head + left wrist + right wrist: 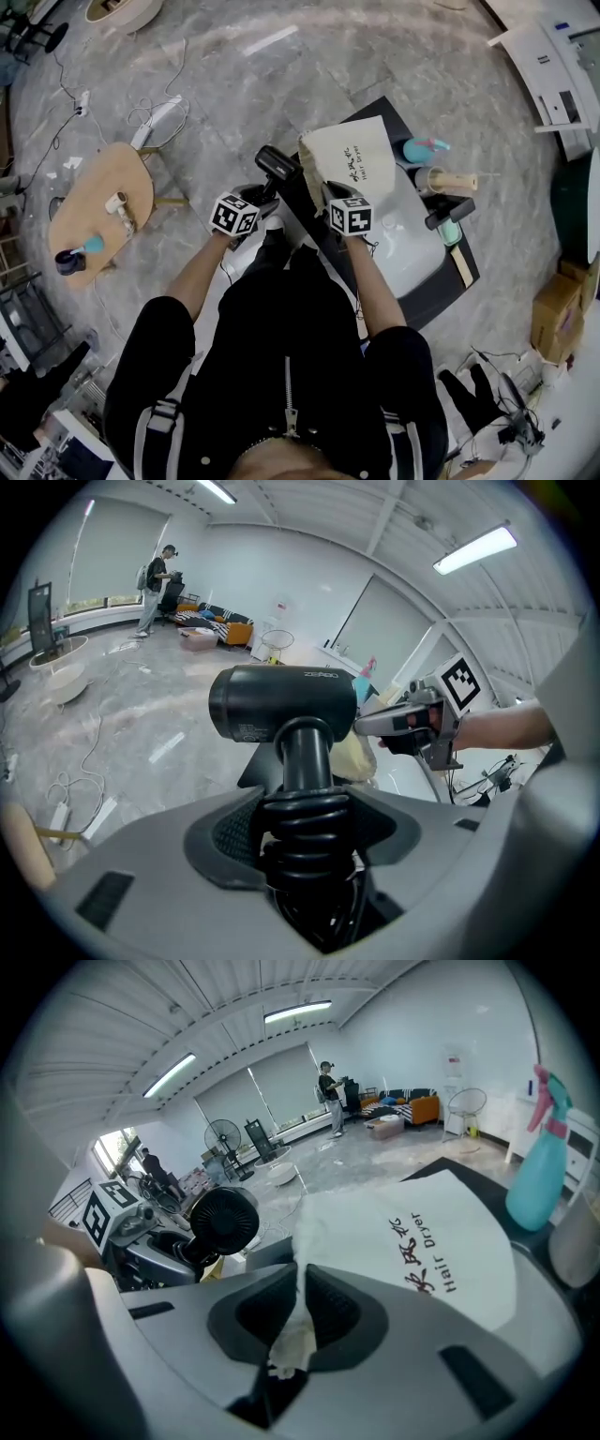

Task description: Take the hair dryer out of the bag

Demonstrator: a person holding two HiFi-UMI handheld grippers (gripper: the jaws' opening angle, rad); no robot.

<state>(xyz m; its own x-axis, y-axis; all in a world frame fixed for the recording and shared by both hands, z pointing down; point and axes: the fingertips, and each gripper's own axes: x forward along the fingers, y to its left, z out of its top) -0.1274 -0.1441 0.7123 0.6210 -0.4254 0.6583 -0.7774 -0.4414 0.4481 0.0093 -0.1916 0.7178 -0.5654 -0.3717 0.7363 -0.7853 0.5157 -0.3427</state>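
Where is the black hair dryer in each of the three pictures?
Head view: the black hair dryer is upper middle, just left of the white cloth bag.
Left gripper view: dead centre, its handle clamped in the left gripper.
Right gripper view: left of middle, round grille facing the camera.
Shared landmark: that bag, printed Hair Dryer.

head — steeply down, far | gripper views — close, along fingers [253,1312] | shared: hair dryer [281,700], bag [412,1241]

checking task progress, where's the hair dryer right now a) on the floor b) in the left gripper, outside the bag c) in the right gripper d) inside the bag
b: the left gripper clamps the hair dryer by its handle, outside the bag the right gripper pinches.
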